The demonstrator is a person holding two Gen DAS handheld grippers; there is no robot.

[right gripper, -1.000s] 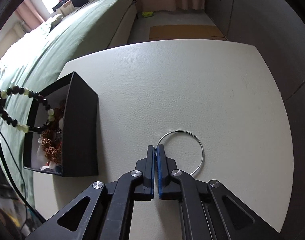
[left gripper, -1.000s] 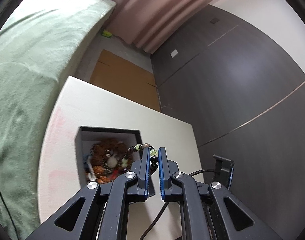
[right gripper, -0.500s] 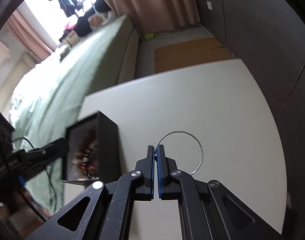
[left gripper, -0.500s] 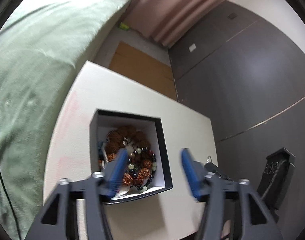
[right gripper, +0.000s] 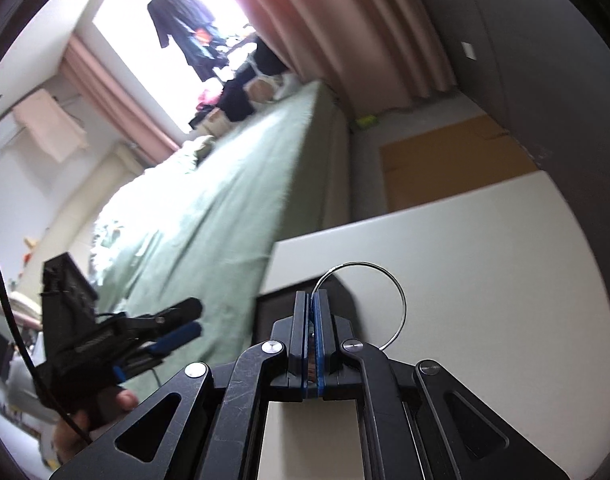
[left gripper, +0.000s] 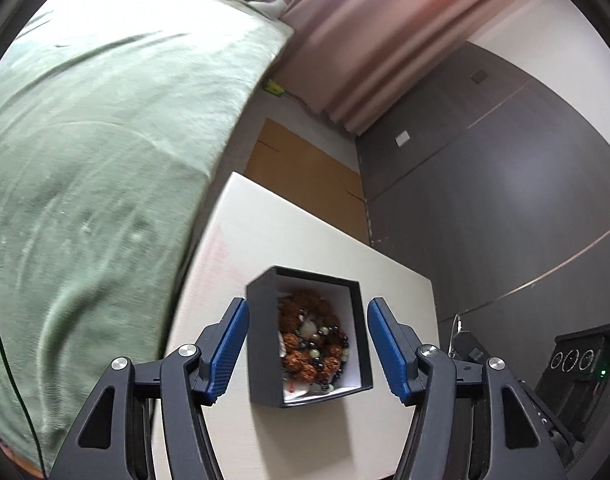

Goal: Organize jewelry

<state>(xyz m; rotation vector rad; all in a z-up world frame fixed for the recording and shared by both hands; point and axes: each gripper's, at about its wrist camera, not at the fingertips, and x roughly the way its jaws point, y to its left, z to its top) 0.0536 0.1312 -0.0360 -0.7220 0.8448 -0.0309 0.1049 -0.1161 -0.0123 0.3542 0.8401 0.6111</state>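
A green bed [left gripper: 89,152] runs beside a white counter [left gripper: 305,236]. On the counter sits an open black box [left gripper: 261,344] filled with beaded bracelets [left gripper: 313,340]. The left gripper [left gripper: 307,350] hovers above it, fingers spread wide and empty. The right gripper [right gripper: 314,312] pinches a thin silver bangle [right gripper: 399,300], raised near the box. Likely next: lowering it inside, then letting go.

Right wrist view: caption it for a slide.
Right claw shut on a thin silver bangle, raised above the white table.
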